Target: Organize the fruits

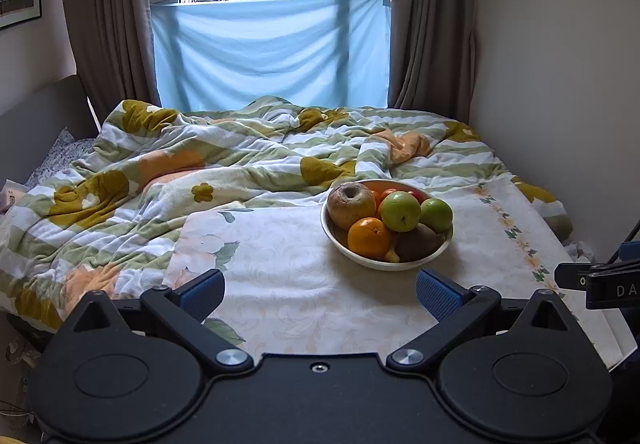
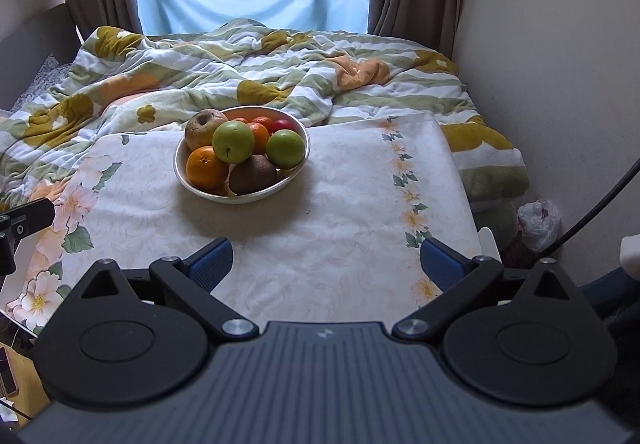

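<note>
I hold my left gripper [image 1: 320,294] low over the near edge of the flowered cloth [image 1: 280,284], its blue pads spread wide with nothing between them. From here the white bowl [image 1: 400,266] sits ahead and a little to the right of the gap, well apart from the fingertips. All the fruit I can see is piled inside it: a big brownish apple-shaped fruit [image 1: 351,205] at the left rear, an orange [image 1: 369,237] at the front, two green apples [image 1: 400,211] side by side on top, a brown kiwi-like fruit [image 1: 416,244] low at the front right, and a bit of red and more orange peeking out behind (too hidden to name).

On to my right gripper [image 2: 326,264], also gaping, also empty, hovering over the cloth's near edge. In this view the bowl lies ahead and to the left of the gap, so it sits roughly between my two tools, reachable from either side.

My read: none lies loose on the cloth or the rumpled floral quilt [image 1: 160,172]. That suits fruit already gathered in, or a heaped bowl waiting to be sorted out; I can't tell which. The flat cloth gives the bowl a steady base beside that soft bedding.
</note>
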### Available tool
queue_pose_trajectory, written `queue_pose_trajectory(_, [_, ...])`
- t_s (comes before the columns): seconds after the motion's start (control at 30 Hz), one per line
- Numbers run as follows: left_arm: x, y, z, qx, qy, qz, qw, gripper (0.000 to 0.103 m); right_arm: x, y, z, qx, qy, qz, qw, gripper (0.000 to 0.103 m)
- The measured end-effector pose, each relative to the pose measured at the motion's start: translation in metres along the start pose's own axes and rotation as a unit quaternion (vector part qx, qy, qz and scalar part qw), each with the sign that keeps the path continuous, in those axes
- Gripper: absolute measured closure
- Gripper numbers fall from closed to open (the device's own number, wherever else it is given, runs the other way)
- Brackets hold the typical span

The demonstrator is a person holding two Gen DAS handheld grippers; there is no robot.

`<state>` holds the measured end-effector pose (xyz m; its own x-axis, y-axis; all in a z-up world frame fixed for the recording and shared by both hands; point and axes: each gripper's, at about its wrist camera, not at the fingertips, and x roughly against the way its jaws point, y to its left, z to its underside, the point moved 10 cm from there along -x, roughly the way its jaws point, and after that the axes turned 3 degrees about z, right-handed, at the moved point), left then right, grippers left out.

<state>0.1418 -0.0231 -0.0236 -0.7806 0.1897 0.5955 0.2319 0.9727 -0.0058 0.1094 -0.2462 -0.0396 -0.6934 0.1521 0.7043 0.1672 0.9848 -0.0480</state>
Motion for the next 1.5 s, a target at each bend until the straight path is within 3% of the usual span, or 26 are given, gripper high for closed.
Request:
queue_pose_trajectory(1.03, [-0.002,-0.002,0.005,0.015,0.017,0.006,0.9997,0.0,0.001,0.001,0.004,-0.001,0.006,-0.005,1.0,0.0])
queue_pose_trajectory(1.5, [-0.003,0.005,0.002,0.014,0.0,-0.011,0.9998,0.0,0.001,0.0,0.003,-0.001,0.005,-0.005,1.0,0.0])
